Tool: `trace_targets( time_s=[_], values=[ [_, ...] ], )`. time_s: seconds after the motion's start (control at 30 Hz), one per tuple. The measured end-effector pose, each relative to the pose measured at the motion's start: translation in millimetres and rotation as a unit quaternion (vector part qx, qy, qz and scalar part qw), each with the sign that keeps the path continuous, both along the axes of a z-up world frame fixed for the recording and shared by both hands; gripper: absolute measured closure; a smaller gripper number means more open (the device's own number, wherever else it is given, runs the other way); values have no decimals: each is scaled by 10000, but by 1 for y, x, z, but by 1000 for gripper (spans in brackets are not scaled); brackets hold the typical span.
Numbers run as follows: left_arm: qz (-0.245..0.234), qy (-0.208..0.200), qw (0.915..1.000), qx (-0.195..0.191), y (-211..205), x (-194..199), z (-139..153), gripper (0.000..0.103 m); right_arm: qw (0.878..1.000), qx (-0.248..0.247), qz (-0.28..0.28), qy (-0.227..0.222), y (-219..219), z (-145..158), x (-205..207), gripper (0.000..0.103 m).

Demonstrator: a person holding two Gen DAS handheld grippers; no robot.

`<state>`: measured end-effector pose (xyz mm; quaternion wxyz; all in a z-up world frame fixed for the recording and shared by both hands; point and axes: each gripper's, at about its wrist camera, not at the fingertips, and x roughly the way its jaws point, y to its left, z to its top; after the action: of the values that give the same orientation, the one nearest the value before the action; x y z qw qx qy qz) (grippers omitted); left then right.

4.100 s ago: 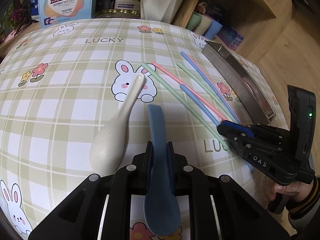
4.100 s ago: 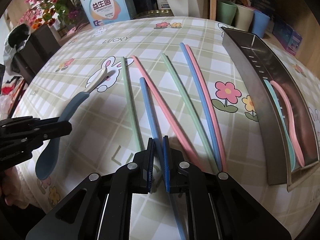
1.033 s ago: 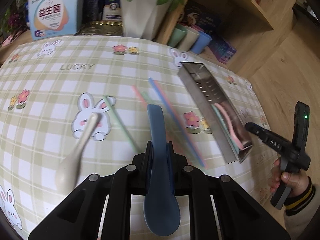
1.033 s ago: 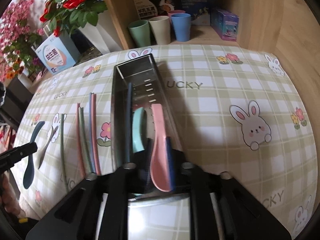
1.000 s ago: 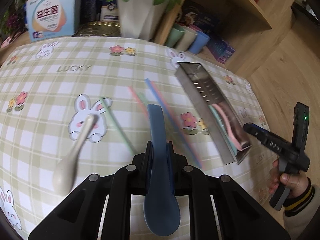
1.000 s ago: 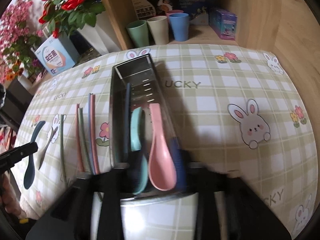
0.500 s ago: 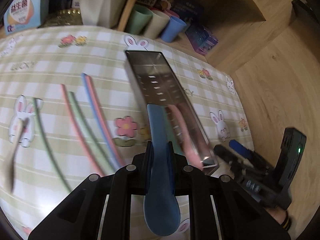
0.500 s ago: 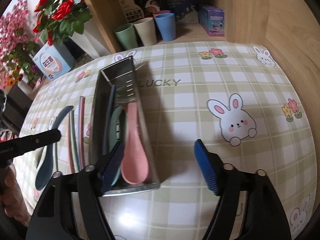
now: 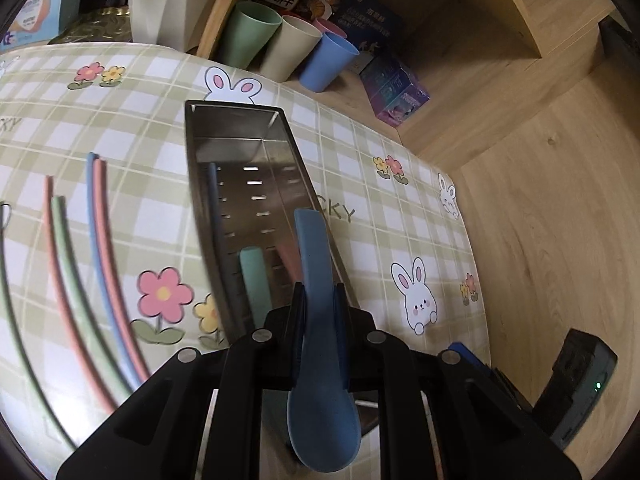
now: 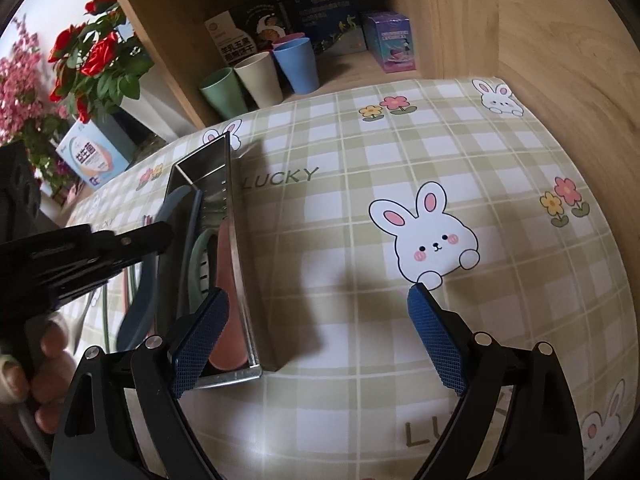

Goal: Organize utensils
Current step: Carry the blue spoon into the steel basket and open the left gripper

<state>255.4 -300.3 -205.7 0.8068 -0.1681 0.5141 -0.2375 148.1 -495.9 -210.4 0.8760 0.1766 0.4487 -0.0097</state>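
Note:
My left gripper [image 9: 319,300] is shut on the blue spoon [image 9: 316,264], whose handle points forward over the near end of the steel tray [image 9: 236,109]. In the tray lie a dark blue chopstick [image 9: 211,192], a mint spoon [image 9: 253,276] and a pink spoon [image 9: 290,256]. Several chopsticks [image 9: 96,220] in blue, pink and green lie on the cloth left of the tray. My right gripper [image 10: 316,316] stands open and empty just right of the tray [image 10: 236,280]. Its left pad [image 10: 200,336] is over the tray's near end, above the pink spoon [image 10: 224,280]. The left gripper [image 10: 160,236] holds the blue spoon [image 10: 140,304] at the tray's left wall.
Green, beige and blue cups [image 10: 260,76] and boxes [image 10: 392,40] stand on the wooden shelf behind the table. A flower pot [image 10: 100,64] and a box [image 10: 90,156] are at the back left. A hand [image 10: 40,360] grips the left tool. The checked tablecloth [image 10: 400,160] stretches right of the tray.
My left gripper carried the blue spoon rightward from above the chopsticks to above the tray. My right gripper opened, left the pink spoon in the tray and drew away to the right.

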Motion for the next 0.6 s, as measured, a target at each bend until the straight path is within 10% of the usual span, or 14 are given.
trace_targets(
  time_s=[0.6],
  values=[
    [-162,-25,9996,222,-7,-4,-16,89,9994,237,-199,140,-10,-10,-3,15]
  ],
)
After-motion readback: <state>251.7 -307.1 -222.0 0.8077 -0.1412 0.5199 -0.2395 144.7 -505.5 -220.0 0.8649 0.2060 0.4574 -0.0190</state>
